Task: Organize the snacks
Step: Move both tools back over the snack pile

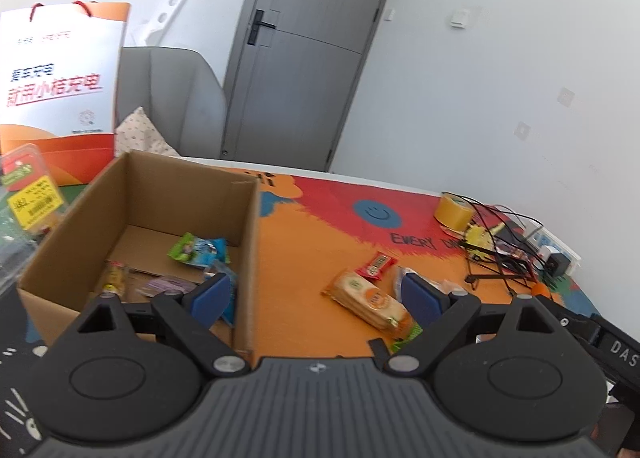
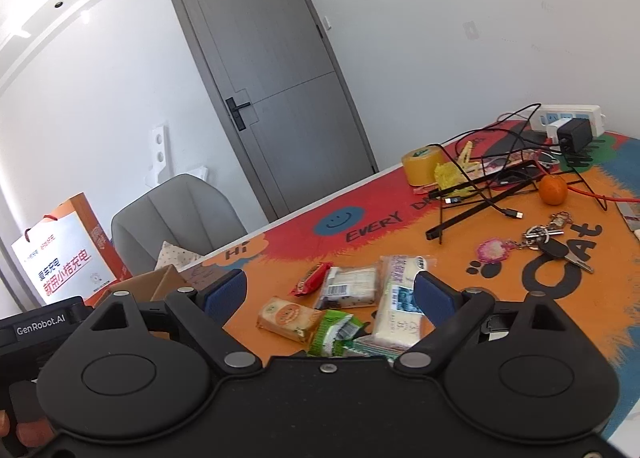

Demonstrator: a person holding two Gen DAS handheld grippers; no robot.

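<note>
Left wrist view: cardboard box [image 1: 160,226] on table's left holds green-blue packets [image 1: 200,250], a yellow packet [image 1: 114,278], a purple packet [image 1: 164,285]. Cracker pack [image 1: 370,300] and red bar [image 1: 376,265] lie right of box. Left gripper [image 1: 316,296] wide, empty. Right gripper [image 2: 330,292] wide, empty, over loose snacks [image 2: 396,306].

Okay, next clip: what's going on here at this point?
A person is sorting snacks into a cardboard box with two handheld grippers. A few packets already lie in the box. Both the left gripper and the right gripper are open and hold nothing. Several snacks are on the colourful table mat, among them a cracker pack, a red bar and a long white packet. The right gripper faces that pile.
</note>
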